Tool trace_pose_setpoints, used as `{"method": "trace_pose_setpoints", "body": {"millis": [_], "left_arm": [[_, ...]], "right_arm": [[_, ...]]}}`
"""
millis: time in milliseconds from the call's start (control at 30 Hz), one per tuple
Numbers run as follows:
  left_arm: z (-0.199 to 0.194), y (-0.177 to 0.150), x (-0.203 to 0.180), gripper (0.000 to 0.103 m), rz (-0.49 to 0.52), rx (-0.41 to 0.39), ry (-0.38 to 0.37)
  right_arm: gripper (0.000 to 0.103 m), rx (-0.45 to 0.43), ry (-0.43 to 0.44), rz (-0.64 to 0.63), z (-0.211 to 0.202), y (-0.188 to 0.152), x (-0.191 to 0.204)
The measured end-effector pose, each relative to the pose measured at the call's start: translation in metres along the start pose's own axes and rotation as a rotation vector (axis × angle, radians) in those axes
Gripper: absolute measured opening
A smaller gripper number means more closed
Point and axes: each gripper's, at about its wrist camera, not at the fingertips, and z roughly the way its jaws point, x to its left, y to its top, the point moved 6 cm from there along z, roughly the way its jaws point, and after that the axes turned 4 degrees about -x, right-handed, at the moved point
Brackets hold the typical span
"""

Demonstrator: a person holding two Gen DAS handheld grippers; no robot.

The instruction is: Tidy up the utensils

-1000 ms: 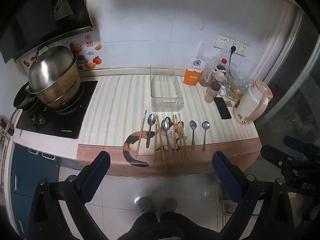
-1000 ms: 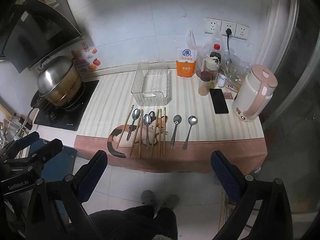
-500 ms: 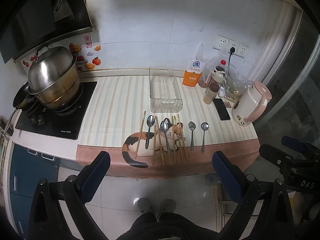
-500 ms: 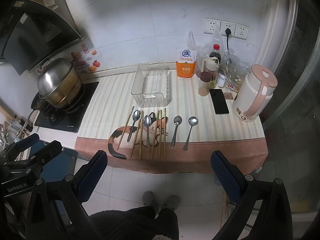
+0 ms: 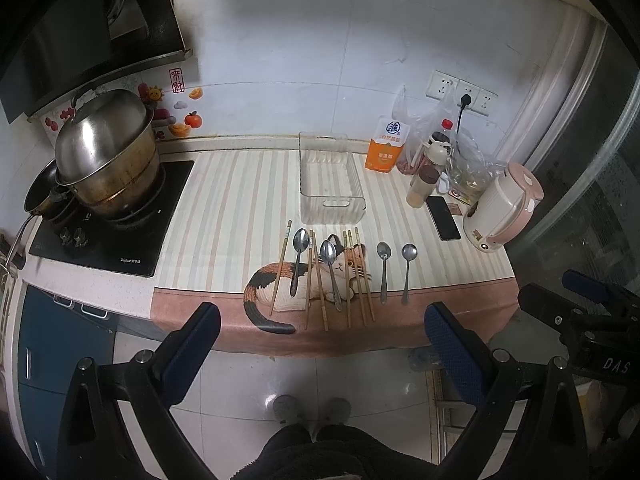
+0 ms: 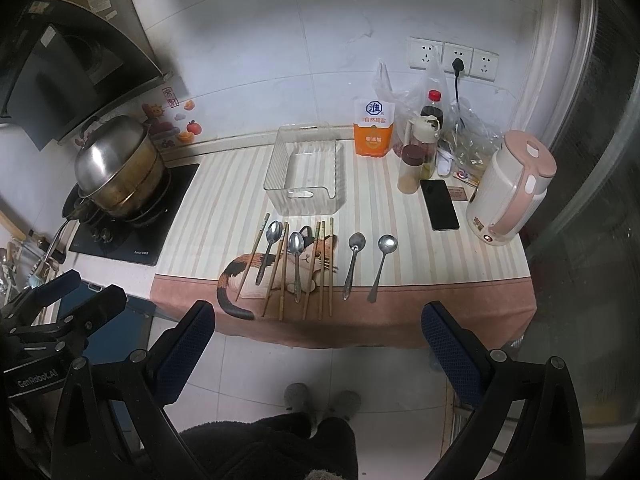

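Spoons (image 5: 383, 266), chopsticks (image 5: 316, 280), clear bin (image 5: 330, 179), grippers apart

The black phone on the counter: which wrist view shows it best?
The right wrist view: the black phone lies larger and nearer the middle, its whole screen plain between the spice jar and pink kettle. The left wrist view shows the phone whole too, but smaller and narrower, further off to the side.

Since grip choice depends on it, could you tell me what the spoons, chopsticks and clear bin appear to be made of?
Spoons: likely polished steel, grey and reflective. Chopsticks: probably wood or bamboo, matte brown, thin and straight. Clear bin: apparently transparent ribbed plastic, since the striped mat shows through its walls.
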Motion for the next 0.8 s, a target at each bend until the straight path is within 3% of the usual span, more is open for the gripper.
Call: {"method": "trace_pose_setpoints", "body": {"millis": [800], "left_arm": [[-0.0015, -0.0049, 0.0008, 0.103, -0.019, -0.001, -0.018]], "right_arm": [[0.103, -0.005, 0.008, 0.000, -0.0016, -0.0028, 0.0081]]}}
